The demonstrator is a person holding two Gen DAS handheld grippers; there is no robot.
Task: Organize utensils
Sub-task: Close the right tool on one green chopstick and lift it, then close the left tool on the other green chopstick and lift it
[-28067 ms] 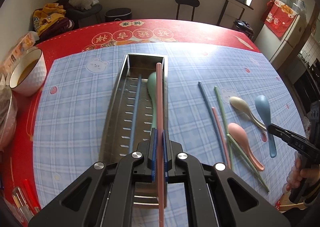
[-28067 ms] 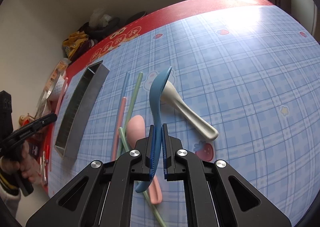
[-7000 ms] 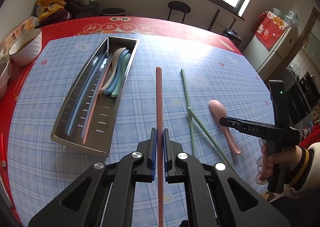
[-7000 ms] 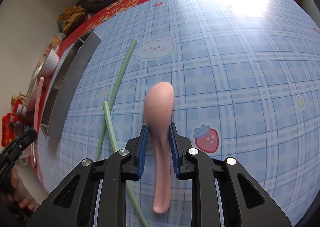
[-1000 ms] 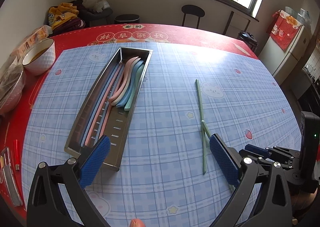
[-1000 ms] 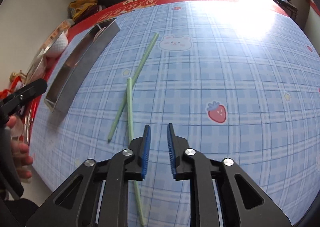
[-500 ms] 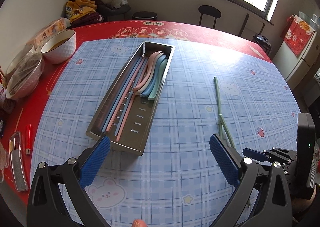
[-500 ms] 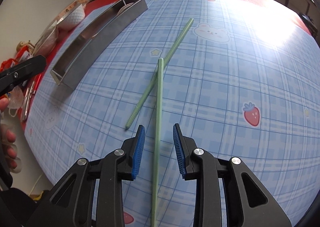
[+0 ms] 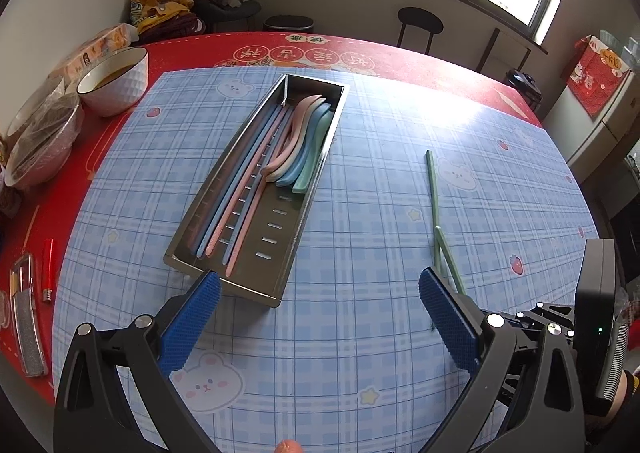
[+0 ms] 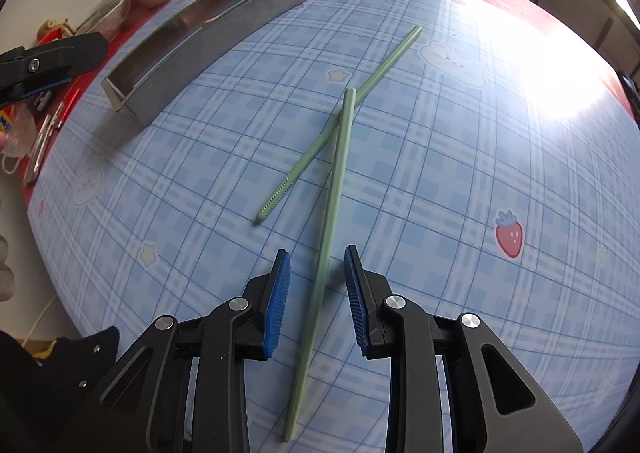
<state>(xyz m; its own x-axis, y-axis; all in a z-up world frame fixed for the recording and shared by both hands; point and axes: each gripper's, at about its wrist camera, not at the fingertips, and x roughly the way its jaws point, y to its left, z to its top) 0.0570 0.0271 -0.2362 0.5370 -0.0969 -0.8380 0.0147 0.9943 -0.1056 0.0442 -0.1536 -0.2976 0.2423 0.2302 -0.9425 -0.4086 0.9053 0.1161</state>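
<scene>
A steel utensil tray [image 9: 298, 237] lies on the blue checked mat and holds several chopsticks [image 9: 248, 193] and spoons [image 9: 300, 149]; it also shows in the right wrist view [image 10: 224, 33]. Two green chopsticks lie crossed on the mat to its right: one [image 10: 334, 189] runs between the jaws of my right gripper [image 10: 314, 285], which is open around it, and the other [image 10: 352, 101] lies under it. They also show in the left wrist view [image 9: 434, 201]. My left gripper [image 9: 316, 317] is wide open and empty, near the tray's near end.
A white bowl [image 9: 114, 81] and a wrapped bowl [image 9: 40, 141] stand at the table's left edge. A red lighter [image 9: 48, 271] and a metal item [image 9: 26, 317] lie on the red cloth. A stool [image 9: 420, 27] stands beyond the table.
My right gripper has opened wider and moved forward along the green chopstick, which now lies between its jaws. My left gripper has drawn back slightly and turned left, still wide open.
</scene>
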